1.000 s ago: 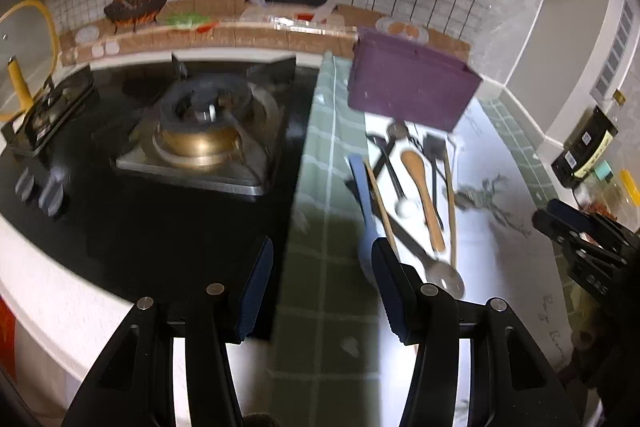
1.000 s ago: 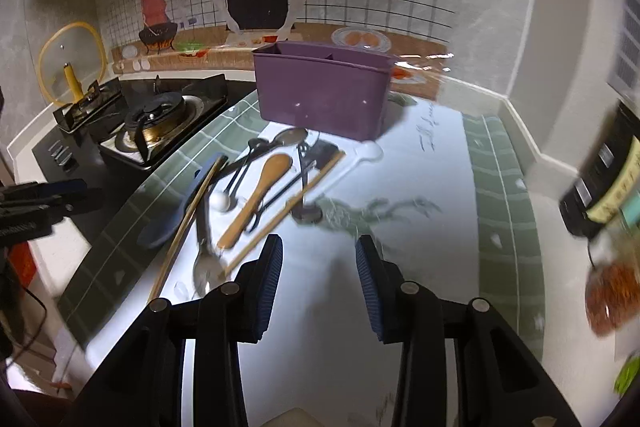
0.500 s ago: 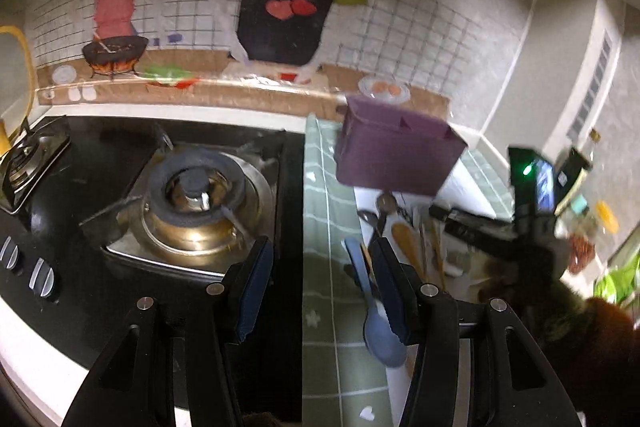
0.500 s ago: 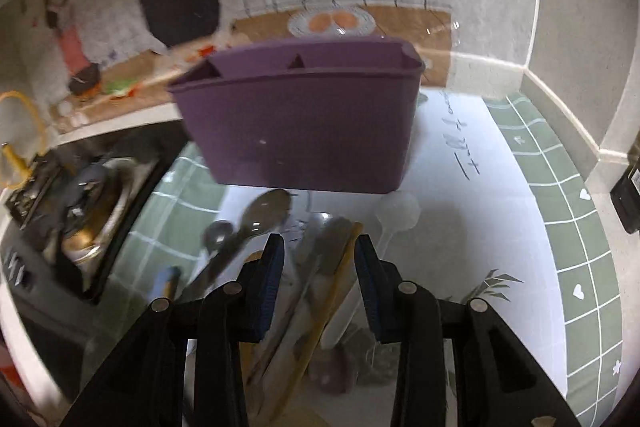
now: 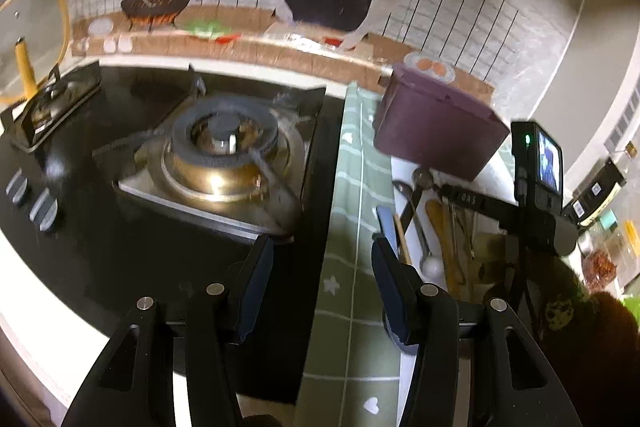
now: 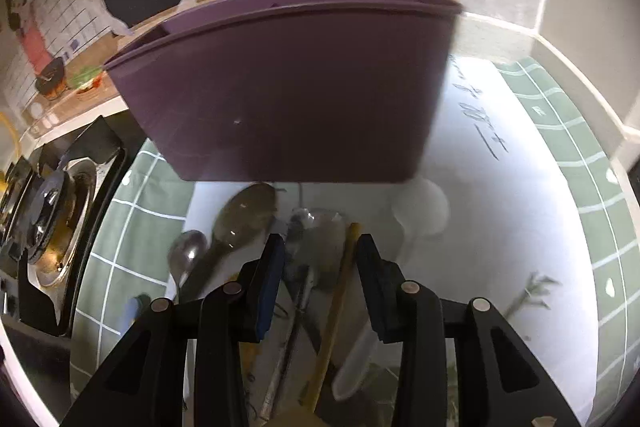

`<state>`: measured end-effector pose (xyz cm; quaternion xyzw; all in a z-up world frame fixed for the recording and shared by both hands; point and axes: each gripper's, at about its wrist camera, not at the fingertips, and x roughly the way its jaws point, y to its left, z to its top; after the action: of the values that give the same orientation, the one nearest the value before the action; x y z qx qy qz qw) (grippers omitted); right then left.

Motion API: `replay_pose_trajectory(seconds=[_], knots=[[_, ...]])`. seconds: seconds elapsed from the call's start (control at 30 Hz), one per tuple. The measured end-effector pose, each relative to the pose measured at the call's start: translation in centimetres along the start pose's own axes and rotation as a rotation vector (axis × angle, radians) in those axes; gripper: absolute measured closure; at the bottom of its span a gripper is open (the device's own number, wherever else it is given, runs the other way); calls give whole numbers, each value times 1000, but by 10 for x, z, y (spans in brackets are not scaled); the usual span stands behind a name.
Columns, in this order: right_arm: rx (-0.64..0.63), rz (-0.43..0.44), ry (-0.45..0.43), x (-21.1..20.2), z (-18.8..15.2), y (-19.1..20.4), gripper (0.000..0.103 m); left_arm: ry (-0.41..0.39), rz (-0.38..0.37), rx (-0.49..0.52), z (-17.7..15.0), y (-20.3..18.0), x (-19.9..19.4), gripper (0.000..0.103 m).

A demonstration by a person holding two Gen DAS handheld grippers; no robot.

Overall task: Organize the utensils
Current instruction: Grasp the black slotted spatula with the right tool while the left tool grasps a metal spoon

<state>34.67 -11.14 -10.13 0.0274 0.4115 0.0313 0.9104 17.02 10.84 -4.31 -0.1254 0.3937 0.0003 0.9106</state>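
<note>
Utensils (image 6: 320, 267) heaped before purple holder (image 6: 288, 95); stove (image 5: 216, 155) left; both tools released.

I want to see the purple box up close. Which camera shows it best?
The right wrist view: the purple box fills the frame, rim and front wall clear. The left wrist view shows it small, off right beyond the stove.

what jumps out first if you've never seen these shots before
The purple utensil holder fills the upper middle of the right wrist view, standing on the white mat near the wall. Just in front of it lies a jumble of utensils, with the open right tongs low over a wooden chopstick and metal spoons. In the left wrist view, the brass gas burner dominates, beyond the open left tongs.
</note>
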Motion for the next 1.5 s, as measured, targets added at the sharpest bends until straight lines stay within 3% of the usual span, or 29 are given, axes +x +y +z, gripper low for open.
replay_pose_trajectory(seconds=[0.13,0.27,0.5,0.63,0.7,0.73,0.93,1.1,1.33,1.5], knots=[[-124,16,6,-3,-1,11,91,51,-8,-16,-17,-11,4,51],[-198,73,-21,-31,-7,-7,97,103,-31,-21,-35,-29,10,51],[-207,237,-28,-66,-14,-59,98,123,-23,-8,-46,-54,11,51],[-205,311,6,-64,-16,-59,92,86,12,5,-35,-56,7,51],[-205,327,18,-59,-19,-53,80,76,19,21,-29,-57,6,51],[-203,320,17,-53,-17,-46,74,73,21,29,-26,-57,6,51],[-150,280,36,-24,-7,-19,74,90,15,52,-11,-52,19,51],[-148,118,40,-2,-6,1,74,103,-3,37,-4,-39,29,51],[-219,31,13,8,-6,29,67,112,-1,21,-1,-30,36,51],[-253,63,37,7,-5,22,72,105,-11,24,-3,-37,37,51]])
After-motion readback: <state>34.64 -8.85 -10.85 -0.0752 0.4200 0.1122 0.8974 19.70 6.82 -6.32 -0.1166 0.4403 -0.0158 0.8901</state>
